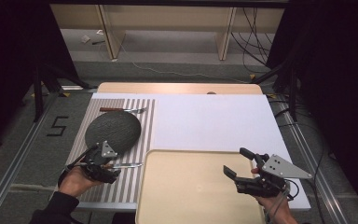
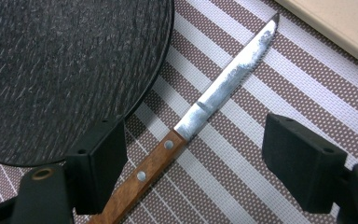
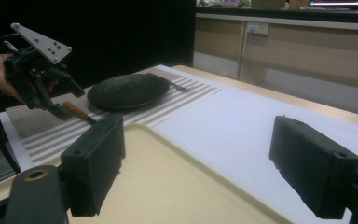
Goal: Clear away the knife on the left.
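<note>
A knife (image 1: 127, 165) with a wooden handle lies flat on a striped placemat (image 1: 147, 116), just in front of a dark round plate (image 1: 113, 130). My left gripper (image 1: 113, 167) is open, low over the mat, with a jaw on each side of the knife's handle. In the left gripper view the knife (image 2: 223, 84) runs diagonally between the jaws, its tip toward the tray, and the plate (image 2: 65, 70) lies at upper left. My right gripper (image 1: 235, 160) is open and holds nothing, above the right part of a beige tray (image 1: 191, 186).
A fork (image 1: 121, 110) lies on the mat behind the plate. A white sheet (image 1: 214, 121) covers the table's middle and right. The tray's rim (image 2: 340, 23) sits just past the knife tip. Cables and wooden legs stand on the floor beyond the table.
</note>
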